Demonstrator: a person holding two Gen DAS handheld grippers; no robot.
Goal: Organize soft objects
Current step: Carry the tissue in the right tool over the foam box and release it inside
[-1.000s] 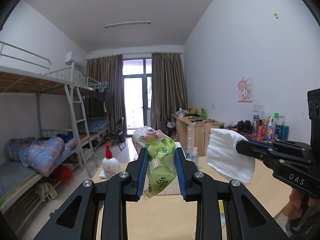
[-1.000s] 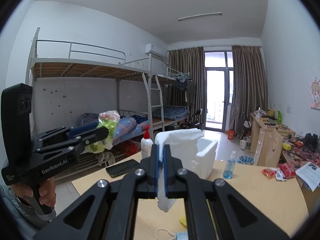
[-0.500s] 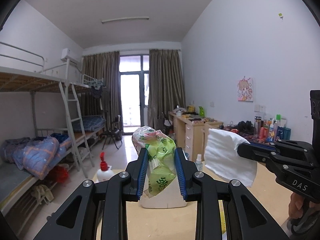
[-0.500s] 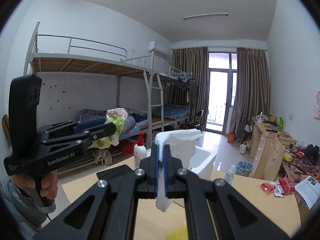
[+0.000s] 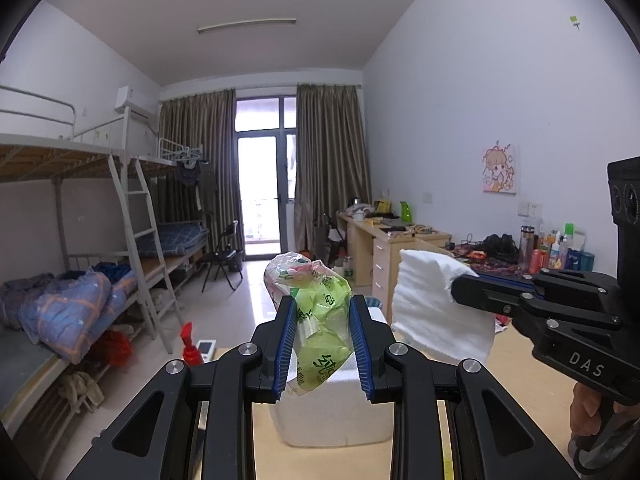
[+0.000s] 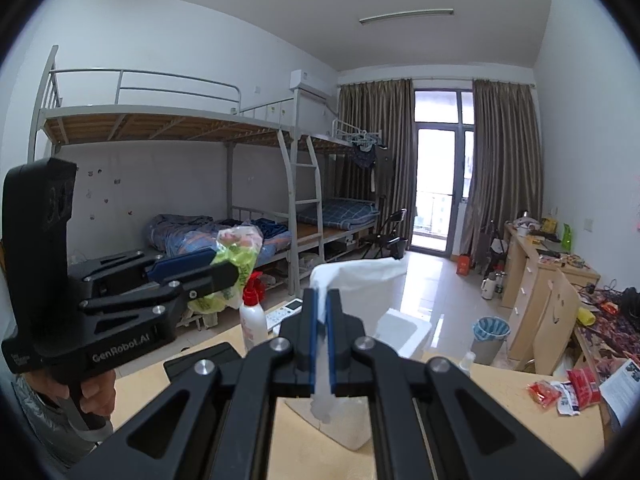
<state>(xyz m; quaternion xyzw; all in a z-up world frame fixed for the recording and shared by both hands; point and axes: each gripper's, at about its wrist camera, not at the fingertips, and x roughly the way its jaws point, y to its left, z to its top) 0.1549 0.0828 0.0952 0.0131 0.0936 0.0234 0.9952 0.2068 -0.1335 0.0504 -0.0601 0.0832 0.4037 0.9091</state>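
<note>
My left gripper (image 5: 322,340) is shut on a crumpled green and clear plastic bag (image 5: 320,308), held up above the table; its blue pads press the bag's sides. The bag (image 6: 236,252) and the left gripper (image 6: 212,270) also show at the left of the right wrist view, in a person's hand. My right gripper (image 6: 321,320) is shut on a white cloth (image 6: 352,276) that sticks out above and below the pads. That cloth (image 5: 432,312) hangs to the right of the bag in the left wrist view. A white foam box (image 5: 340,412) stands on the table just beyond both grippers.
On the wooden table (image 6: 500,420) stand a red-capped spray bottle (image 6: 254,316), a black phone (image 6: 200,364), a small clear bottle (image 6: 466,360) and red snack packets (image 6: 560,390). Bunk beds (image 6: 180,128) line the left wall, with desks (image 5: 384,240) along the right.
Both grippers have moved forward together over the table, each still holding its load. The foam box now sits closer and lower in view, and the spray bottle has slid left.
</note>
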